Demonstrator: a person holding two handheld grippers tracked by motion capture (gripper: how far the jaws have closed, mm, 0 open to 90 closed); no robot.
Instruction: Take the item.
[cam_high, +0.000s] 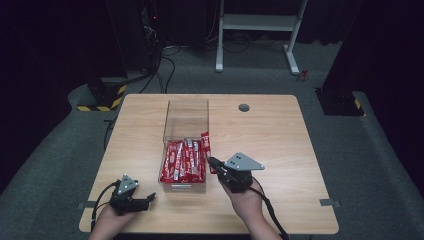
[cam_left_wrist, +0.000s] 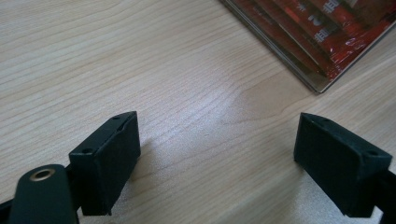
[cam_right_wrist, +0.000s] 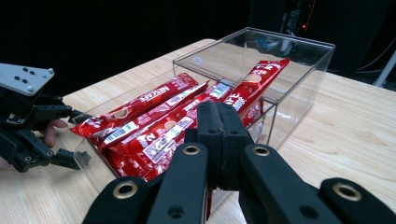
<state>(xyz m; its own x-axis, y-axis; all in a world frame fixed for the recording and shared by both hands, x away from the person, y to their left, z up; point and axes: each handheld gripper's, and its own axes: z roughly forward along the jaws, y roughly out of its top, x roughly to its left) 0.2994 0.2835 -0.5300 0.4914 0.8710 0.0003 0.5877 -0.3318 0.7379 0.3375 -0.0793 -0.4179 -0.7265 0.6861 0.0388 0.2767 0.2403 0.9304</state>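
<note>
R tongs (cam_right_wrist: 219, 140): jaws pressed flat together, pinching the near end of a red sachet (cam_right_wrist: 254, 86) that leans on the right wall of the clear box (cam_right_wrist: 299, 60) and sticks up out of it at a slant. In the high view the R tongs (cam_high: 214, 164) sit at the box's near-right edge, sachet (cam_high: 205, 145) propped along that wall, person's hand behind on the grip.

L tongs (cam_left_wrist: 217, 158): jaws wide apart, nothing between them, just bare counter (cam_left_wrist: 140, 60) w/ a box corner at upper right. High view: L tongs (cam_high: 149, 200) low over the counter's near-left part, pointing right, apart from the box.

Box stands mid-counter, long axis running away from the person; near half packed w/ red sachets (cam_high: 182, 160) lying lengthwise, far half shows none. Small round hole (cam_high: 244, 107) in the counter near its far edge. Beyond: grey floor, white frame legs (cam_high: 257, 25), dark surroundings.
</note>
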